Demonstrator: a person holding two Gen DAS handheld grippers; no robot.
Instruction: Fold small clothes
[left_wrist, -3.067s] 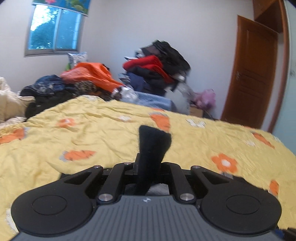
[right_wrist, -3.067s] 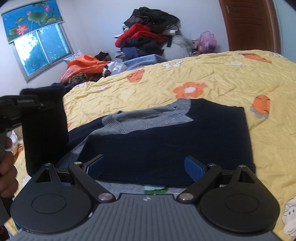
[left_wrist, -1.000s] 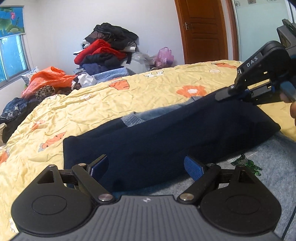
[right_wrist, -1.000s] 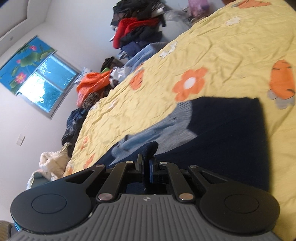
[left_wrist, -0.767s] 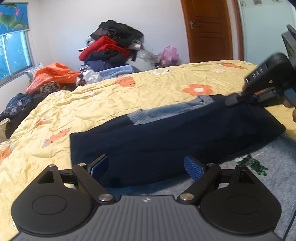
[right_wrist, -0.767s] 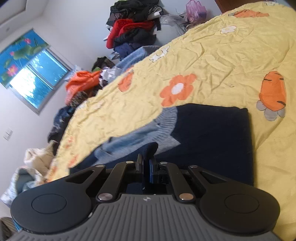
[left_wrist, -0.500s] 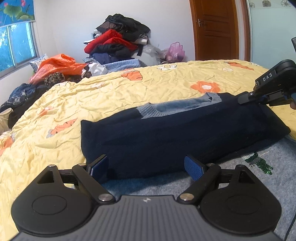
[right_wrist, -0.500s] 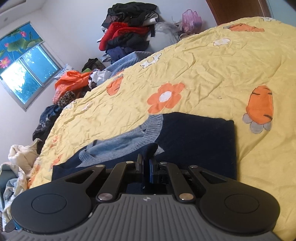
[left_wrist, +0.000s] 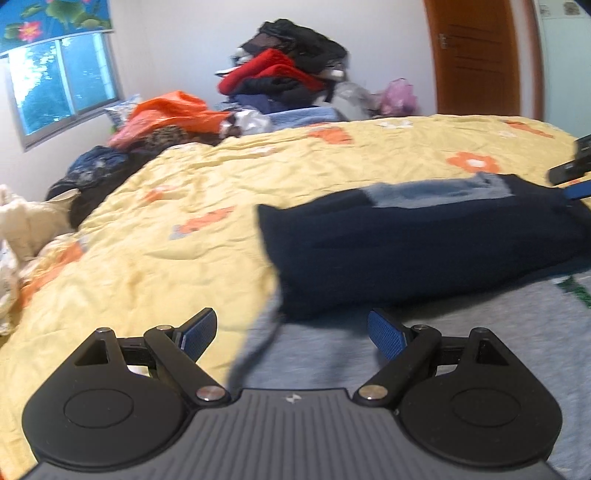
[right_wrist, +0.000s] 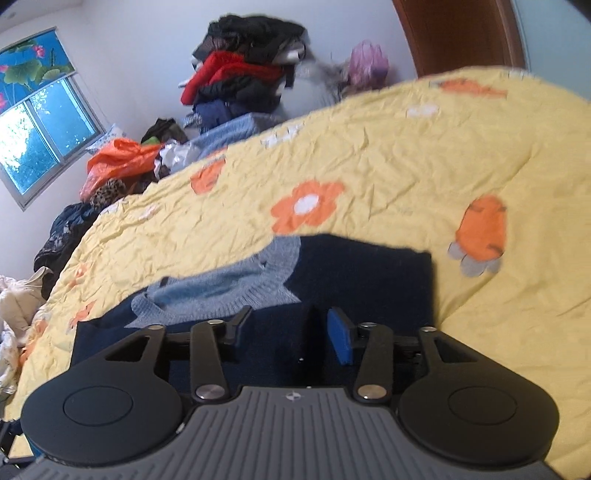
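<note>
A small navy sweater (left_wrist: 424, 243) with a grey-blue collar (right_wrist: 236, 291) and a grey body lies partly folded on the yellow flowered bedspread (left_wrist: 155, 236). Its navy sleeves are folded across the grey front (left_wrist: 369, 354). My left gripper (left_wrist: 291, 332) is open and empty, low over the sweater's grey left edge. My right gripper (right_wrist: 291, 328) is open just above the navy fabric below the collar, holding nothing. Its tip also shows at the right edge of the left wrist view (left_wrist: 572, 170).
A tall pile of dark and red clothes (left_wrist: 284, 74) stands against the back wall. Orange and patterned clothes (left_wrist: 166, 118) lie by the window (left_wrist: 59, 88). A wooden door (left_wrist: 476, 55) is at the back right. White cloth (left_wrist: 22, 225) lies at the bed's left edge.
My right gripper has opened and let go of the navy sleeve it was pinching. My left gripper has shifted left, so the sweater's left edge now sits between its fingers.
</note>
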